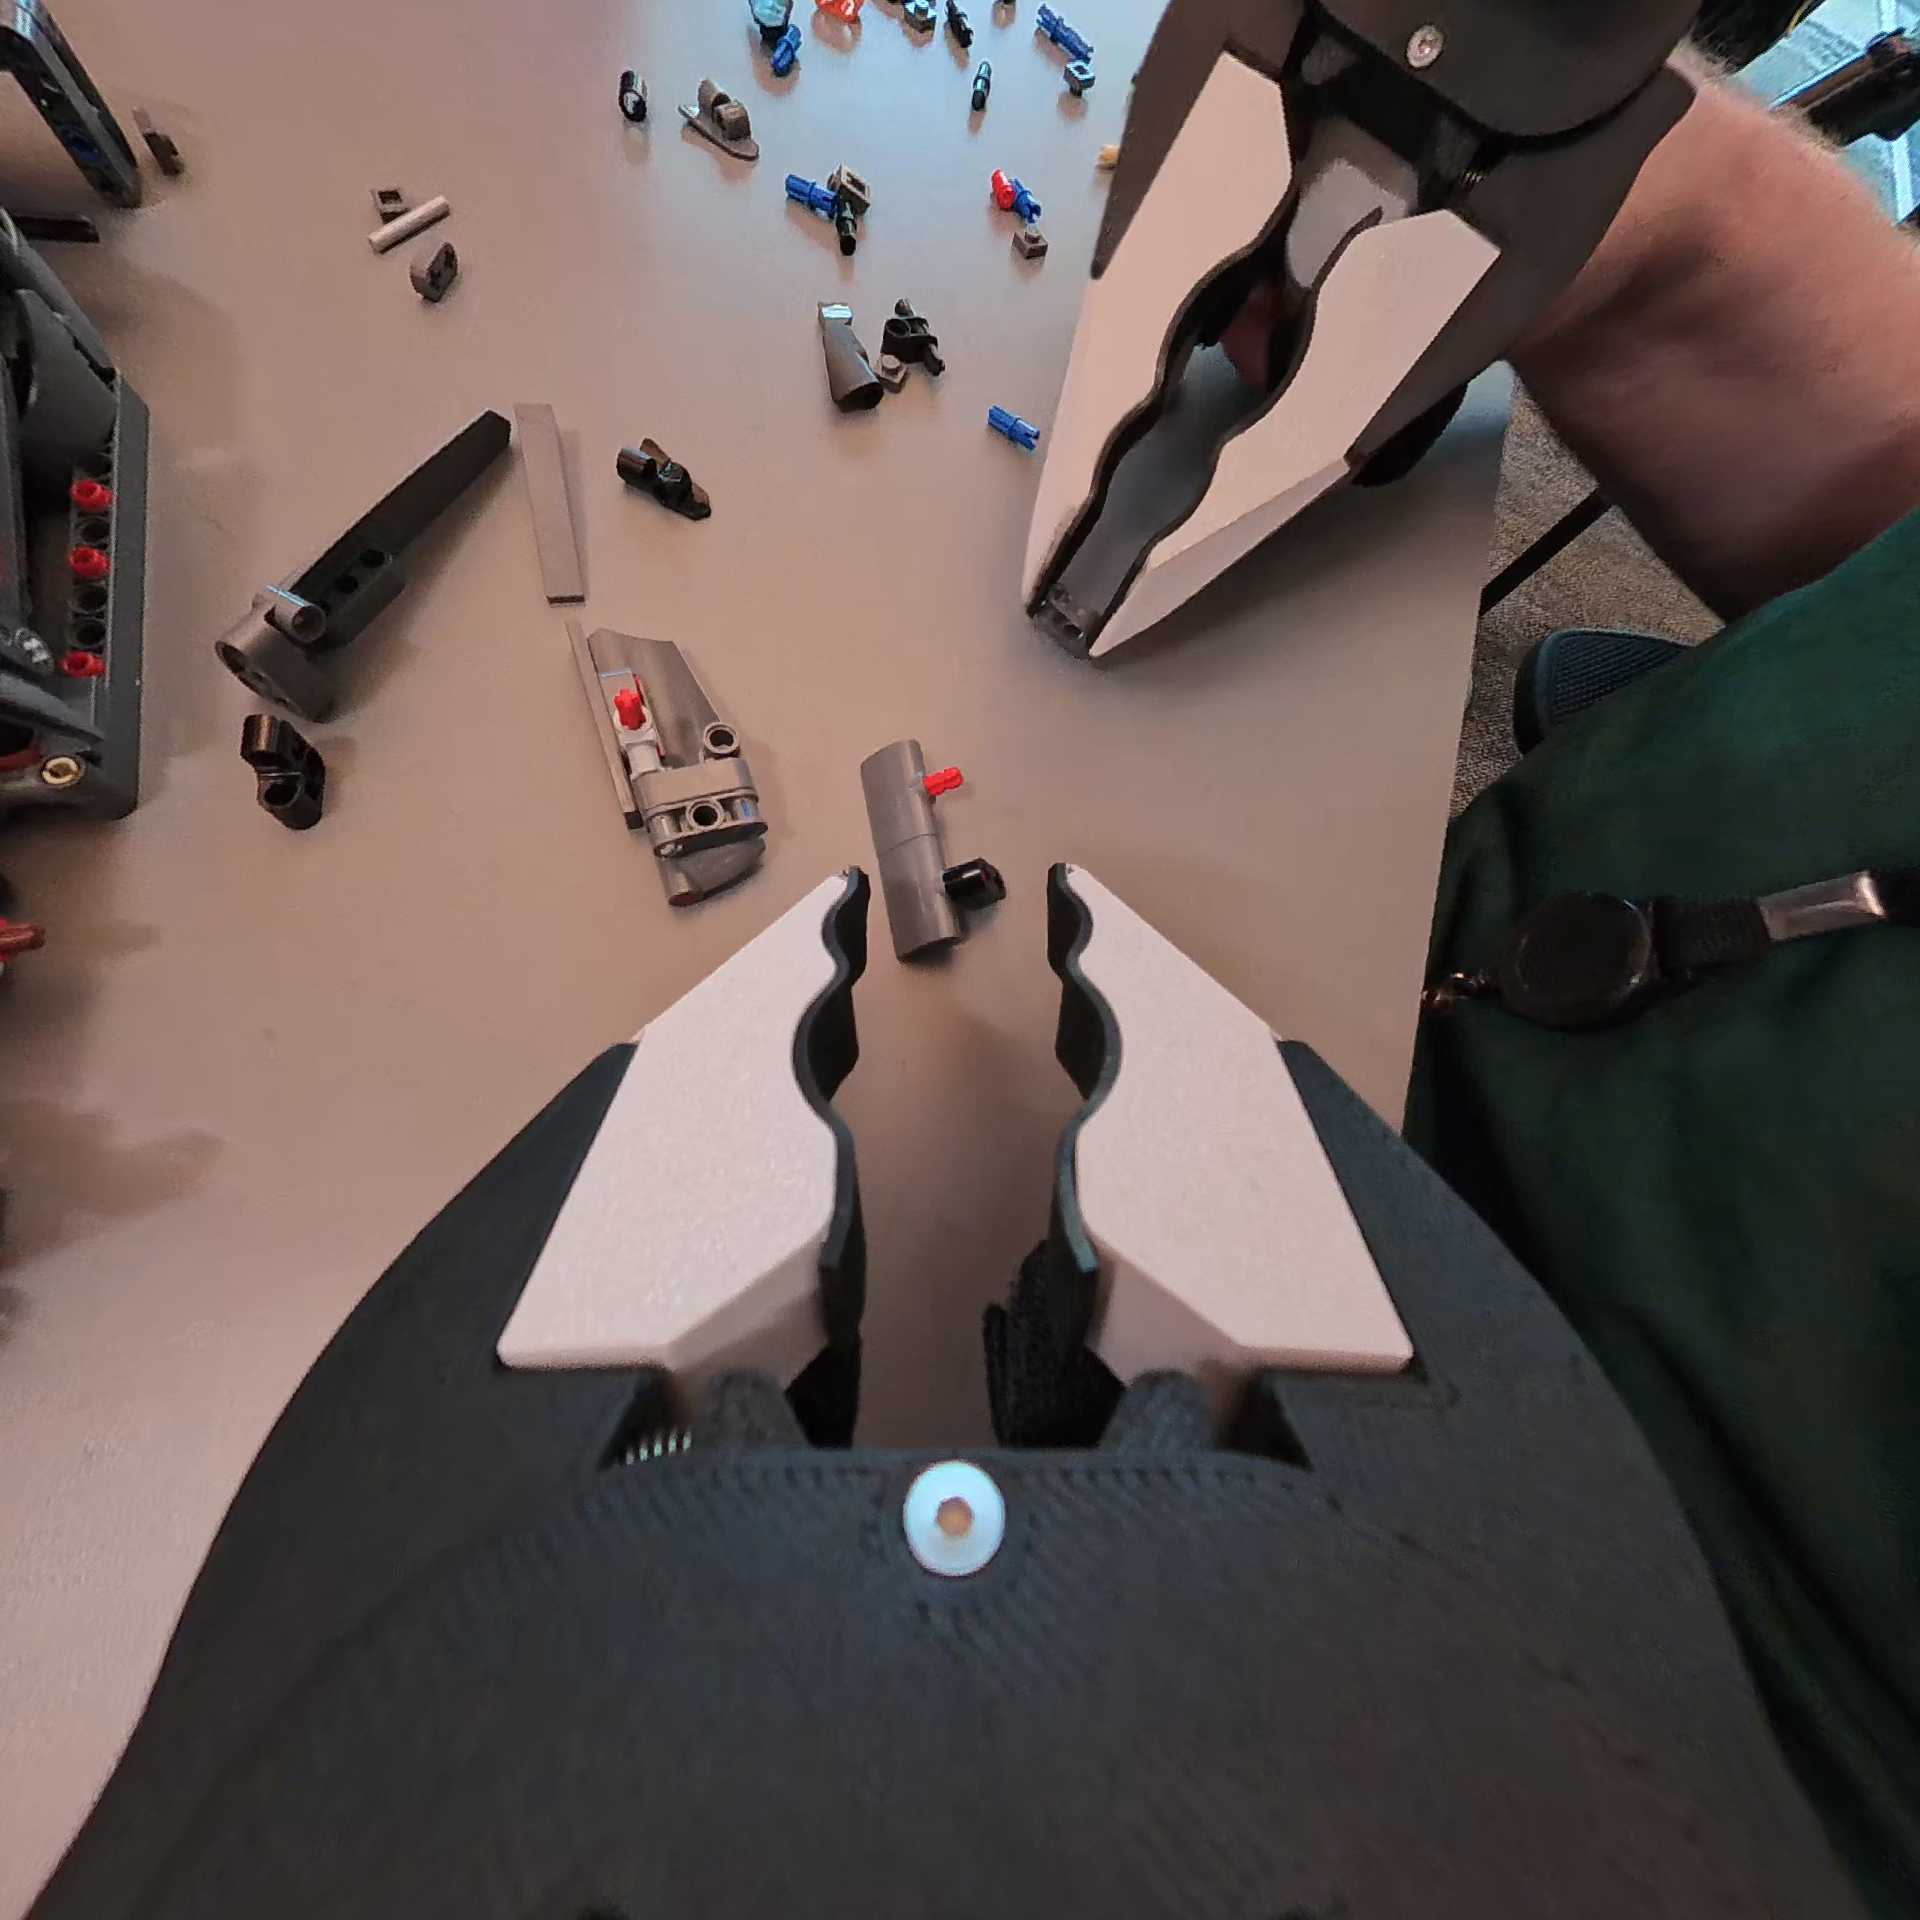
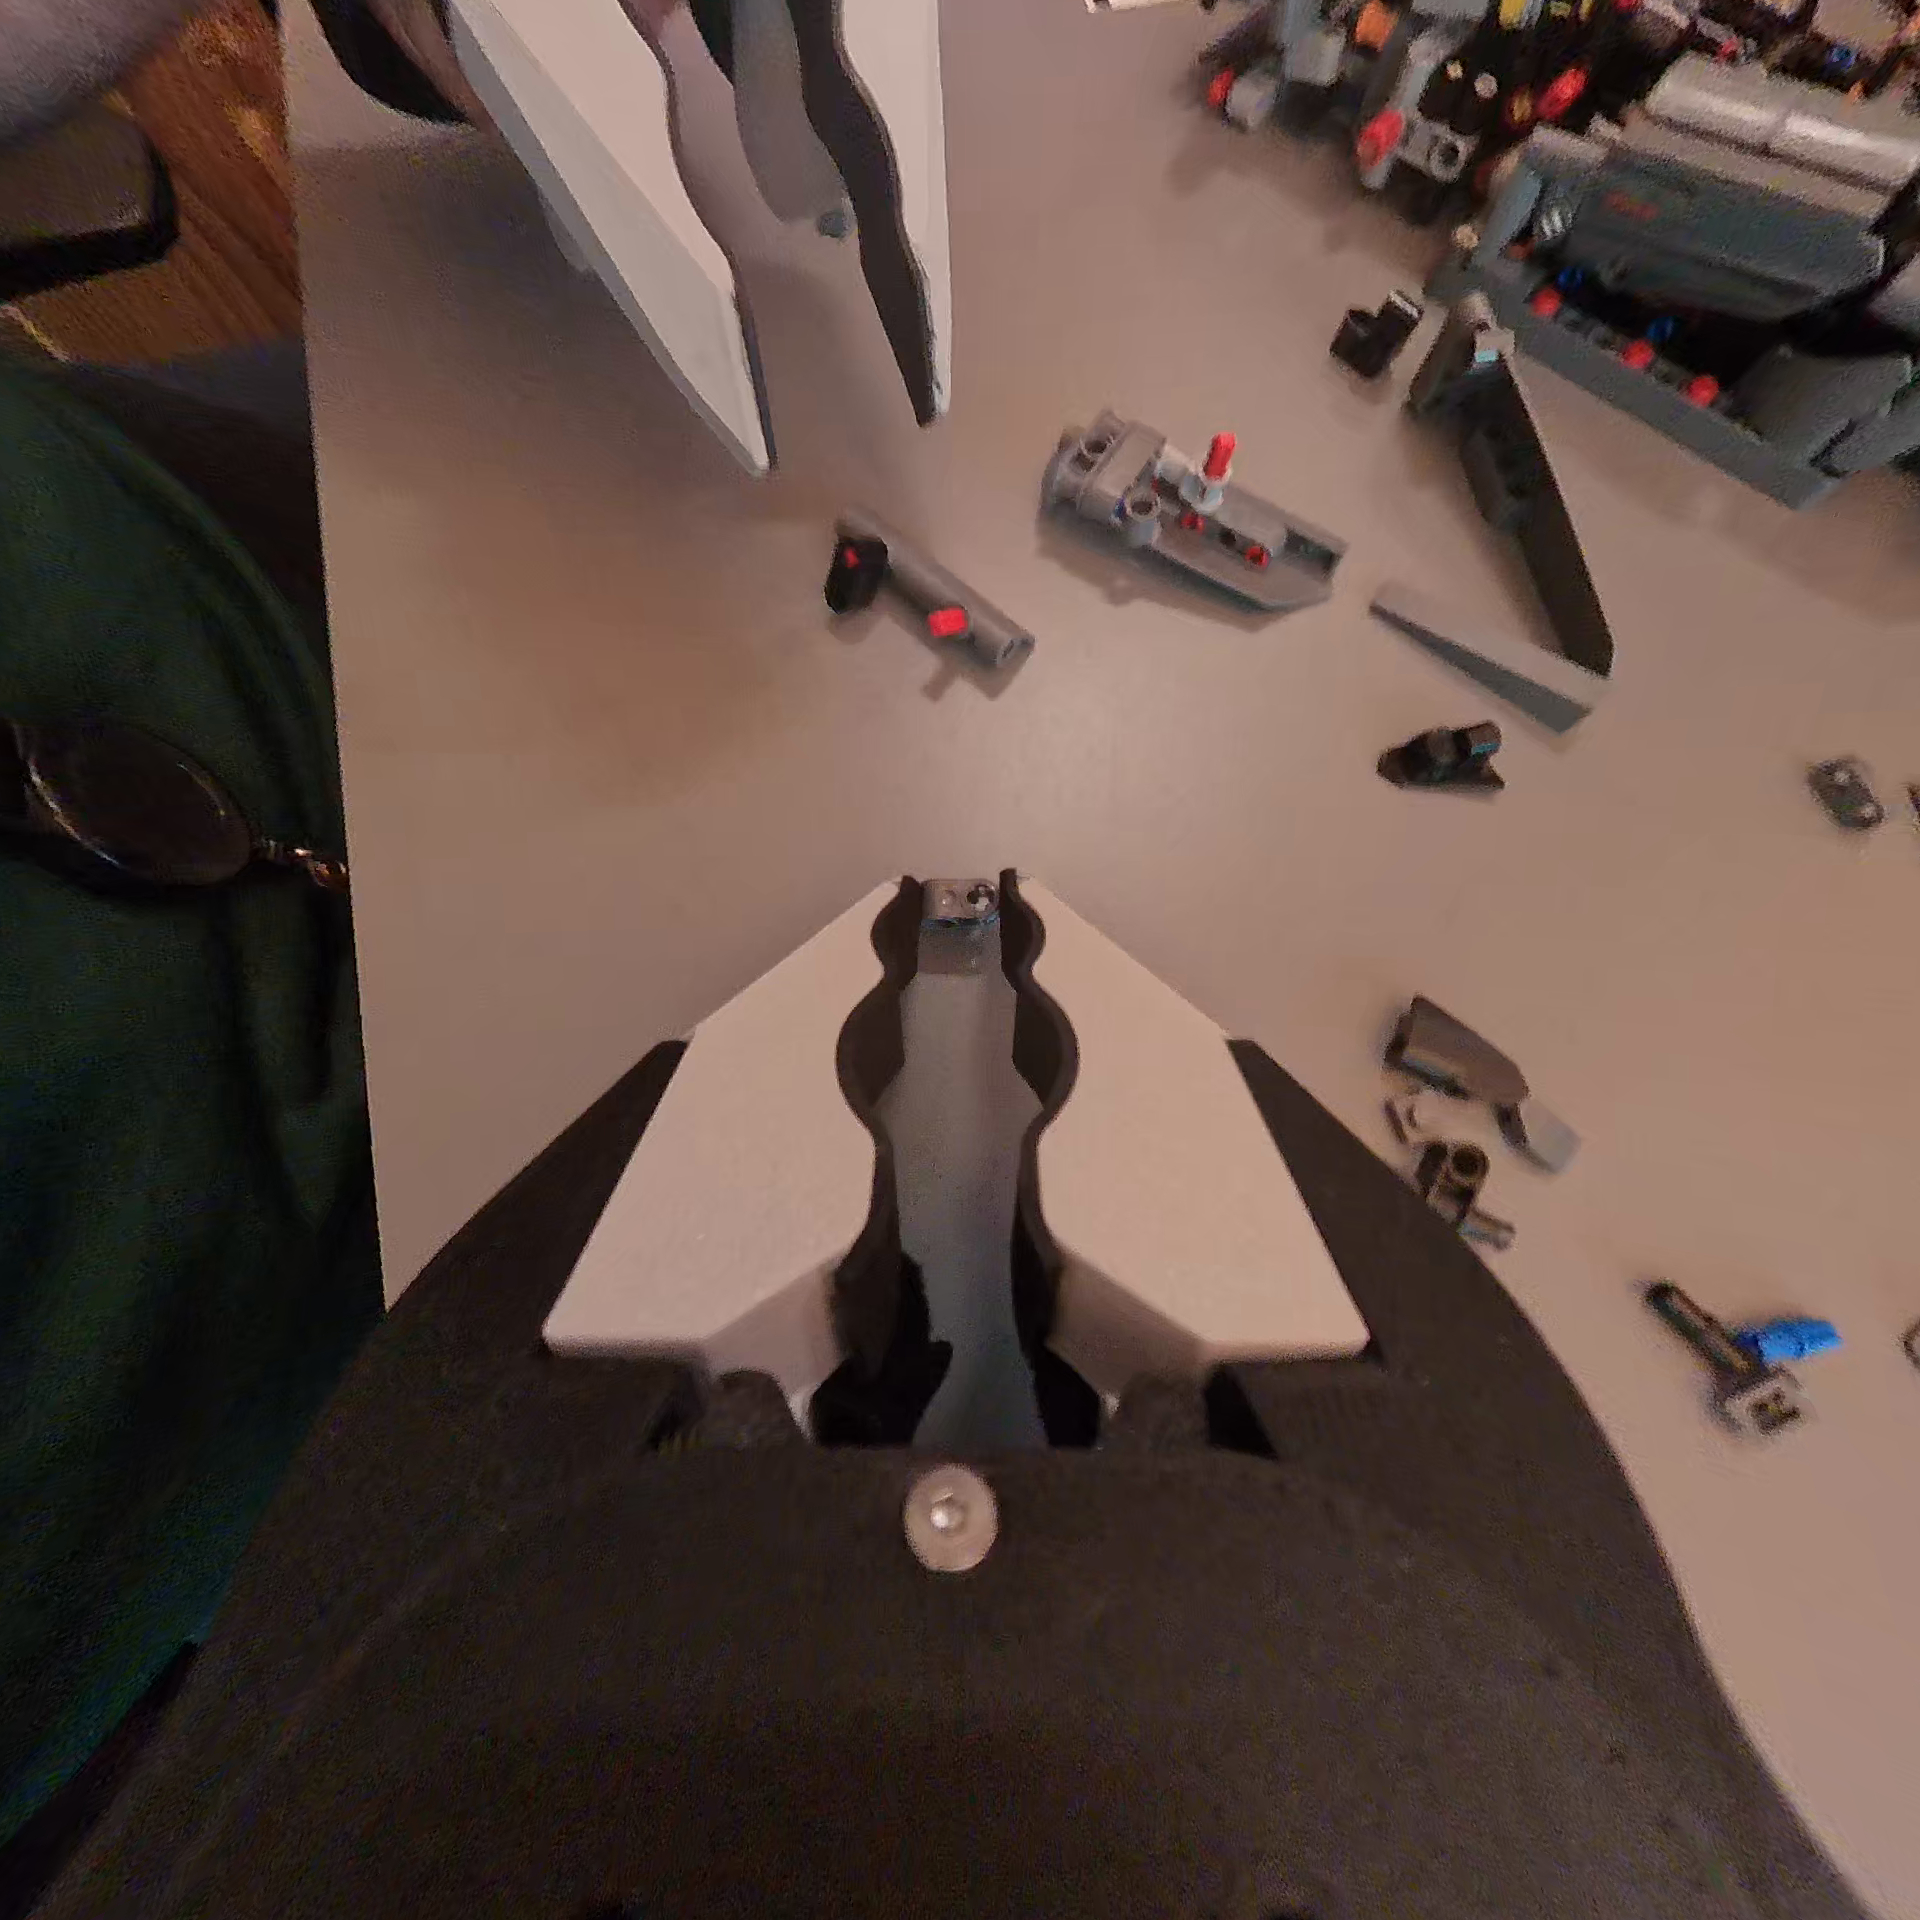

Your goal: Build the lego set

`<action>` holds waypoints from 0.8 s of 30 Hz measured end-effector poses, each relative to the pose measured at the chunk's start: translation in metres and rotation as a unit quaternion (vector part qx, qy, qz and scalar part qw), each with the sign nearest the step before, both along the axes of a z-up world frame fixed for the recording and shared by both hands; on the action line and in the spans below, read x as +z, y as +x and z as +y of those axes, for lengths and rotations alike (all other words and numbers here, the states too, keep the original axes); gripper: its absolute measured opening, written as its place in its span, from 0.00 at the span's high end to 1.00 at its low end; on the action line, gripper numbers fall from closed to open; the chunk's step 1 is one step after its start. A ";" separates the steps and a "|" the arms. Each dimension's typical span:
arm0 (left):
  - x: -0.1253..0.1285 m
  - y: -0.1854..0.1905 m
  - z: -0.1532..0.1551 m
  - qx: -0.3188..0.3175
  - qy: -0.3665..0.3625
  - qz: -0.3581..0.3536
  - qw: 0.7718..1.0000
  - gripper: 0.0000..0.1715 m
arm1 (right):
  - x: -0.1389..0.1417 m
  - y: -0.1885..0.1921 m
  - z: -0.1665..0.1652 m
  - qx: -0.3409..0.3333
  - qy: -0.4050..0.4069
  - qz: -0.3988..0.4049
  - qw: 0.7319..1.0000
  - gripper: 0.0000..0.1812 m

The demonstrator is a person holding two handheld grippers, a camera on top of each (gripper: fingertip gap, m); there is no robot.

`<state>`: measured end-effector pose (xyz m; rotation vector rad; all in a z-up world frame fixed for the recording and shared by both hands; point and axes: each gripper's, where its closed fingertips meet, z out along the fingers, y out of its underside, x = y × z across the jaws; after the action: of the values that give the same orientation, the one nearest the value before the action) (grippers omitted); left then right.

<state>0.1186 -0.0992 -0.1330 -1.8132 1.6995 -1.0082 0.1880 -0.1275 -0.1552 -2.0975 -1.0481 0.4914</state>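
Observation:
My left gripper (image 1: pixel 956 883) is open and empty, low over the table. A short grey tube piece (image 1: pixel 906 831) with a red pin and a black pin lies just ahead, between its fingertips. My right gripper (image 2: pixel 961 894) is shut on a long dark grey piece (image 2: pixel 956 1143) with a holed end at the tips. It also shows in the left wrist view (image 1: pixel 1070 623), tip near the table. In the right wrist view the left gripper (image 2: pixel 844 434) hangs above the tube piece (image 2: pixel 935 613).
A grey sub-assembly with a red axle (image 1: pixel 675 769) lies left of the tube, then a grey flat tile (image 1: pixel 551 499) and a black panel (image 1: pixel 384 540). The large built model (image 1: pixel 62 582) stands at the left edge. Small loose pins (image 1: pixel 852 197) lie farther off. The table edge (image 1: pixel 1455 727) and a person in green are on the right. The left gripper's tips are roughly 9 cm from the right gripper's. About 11 cm separates my right fingertips from the grey flat tile (image 1: pixel 551 499). Seen from the right wrist view (image 2: pixel 1488 644) as well.

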 end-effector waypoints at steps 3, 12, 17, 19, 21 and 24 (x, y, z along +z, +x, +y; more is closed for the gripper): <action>0.002 0.000 -0.002 -0.002 0.003 -0.004 1.000 0.81 | -0.006 0.009 -0.004 -0.026 -0.012 -0.012 1.000 0.93; 0.003 0.006 -0.011 -0.017 0.005 -0.008 1.000 0.81 | -0.003 0.010 -0.011 -0.046 -0.016 -0.004 0.999 0.86; 0.010 0.007 -0.015 -0.021 0.010 -0.018 1.000 0.81 | 0.016 0.037 -0.010 -0.076 0.006 0.003 0.997 0.86; 0.011 0.009 -0.017 -0.025 0.011 -0.021 0.999 0.81 | 0.026 0.064 -0.006 -0.114 0.014 0.007 0.993 0.87; 0.010 0.011 -0.019 -0.030 0.012 -0.020 0.999 0.81 | 0.035 0.094 -0.002 -0.151 0.019 0.013 0.988 0.88; 0.008 0.014 -0.023 -0.038 0.011 -0.019 0.999 0.81 | 0.038 0.139 0.002 -0.209 0.019 0.001 0.978 0.91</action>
<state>0.1329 -0.1223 -0.1248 -1.7162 1.7607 -1.0436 0.3272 -0.1256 -0.1172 -2.2021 -0.5817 0.2600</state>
